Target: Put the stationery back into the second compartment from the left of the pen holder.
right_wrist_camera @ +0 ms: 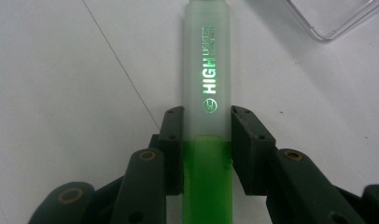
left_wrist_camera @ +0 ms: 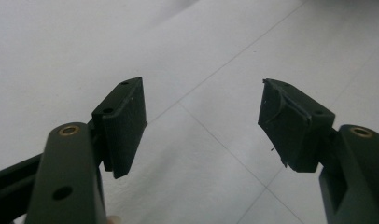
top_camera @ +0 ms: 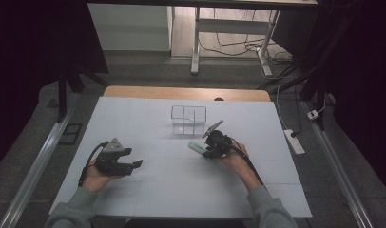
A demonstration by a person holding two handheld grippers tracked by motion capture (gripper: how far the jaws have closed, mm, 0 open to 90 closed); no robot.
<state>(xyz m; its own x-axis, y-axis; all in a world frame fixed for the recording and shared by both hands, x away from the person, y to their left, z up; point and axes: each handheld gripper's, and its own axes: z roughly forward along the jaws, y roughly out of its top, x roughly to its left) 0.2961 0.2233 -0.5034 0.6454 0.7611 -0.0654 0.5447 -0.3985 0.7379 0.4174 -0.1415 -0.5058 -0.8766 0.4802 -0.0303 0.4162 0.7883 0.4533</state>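
Right tool (right_wrist_camera: 207,149): pinching the marker (right_wrist_camera: 207,93) at the join of its green body and frosted cap, one pad on each side; in the high view it sits right of the tabletop's middle (top_camera: 211,148).
Marker: a green highlighter lying flat on the tabletop, cap end pointing away from the tool, just near of the clear box (top_camera: 188,118).
Left tool (left_wrist_camera: 201,126): jaws spread wide with nothing between them, resting idle at the near left (top_camera: 134,164).
Step in hand: the grasp looks just made; I'd judge the pick-up is next, not yet begun.
Next move: a straight lift to clear the surface, then, likely, a short carry far toward the box and a tilt to drop the marker into one compartment.
Edges: the box's thin clear walls (right_wrist_camera: 327,18) stand close ahead of the cap, so the tip should rise above the rim before moving far.
Open room: the white tabletop (top_camera: 148,199) is bare to the left, right and near; the left tool is well apart.
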